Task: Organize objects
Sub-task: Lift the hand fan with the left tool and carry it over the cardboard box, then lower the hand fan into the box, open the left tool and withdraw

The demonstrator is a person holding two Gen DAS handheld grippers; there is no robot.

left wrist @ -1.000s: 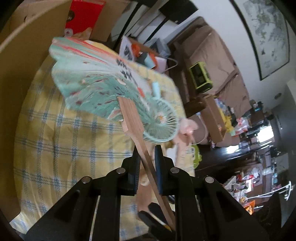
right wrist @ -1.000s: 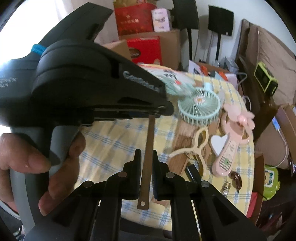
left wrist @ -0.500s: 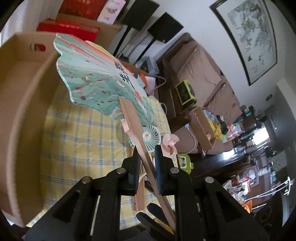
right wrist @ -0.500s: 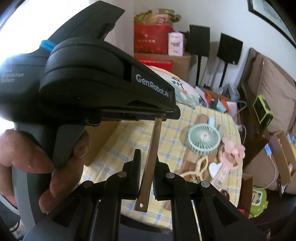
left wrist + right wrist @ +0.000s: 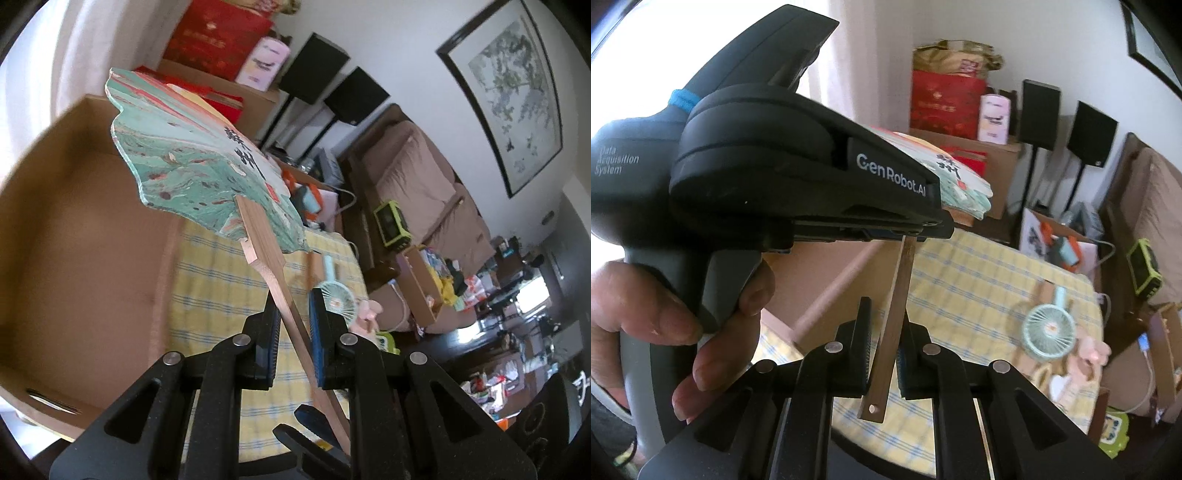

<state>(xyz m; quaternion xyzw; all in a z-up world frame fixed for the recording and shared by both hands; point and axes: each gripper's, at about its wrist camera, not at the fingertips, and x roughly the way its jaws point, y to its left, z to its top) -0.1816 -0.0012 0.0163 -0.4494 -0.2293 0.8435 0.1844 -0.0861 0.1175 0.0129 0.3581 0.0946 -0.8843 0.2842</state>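
A paper hand fan, painted teal and red with a flat wooden handle, hangs in the air over the rim of a big open cardboard box. My left gripper is shut on the handle just below the paper. In the right wrist view my right gripper is shut on the lower end of the same handle. The left gripper, held by a hand, fills that view's left side and hides most of the fan.
A round table with a yellow checked cloth lies below. On it rest a mint hand-held fan, a pink fan and small items. The box wall stands at the table's left. Red boxes, speakers and a sofa are behind.
Both grippers have risen with the fan and carried it left, from over the table to over the cardboard box. The table looks smaller and farther off. Both grips hold.
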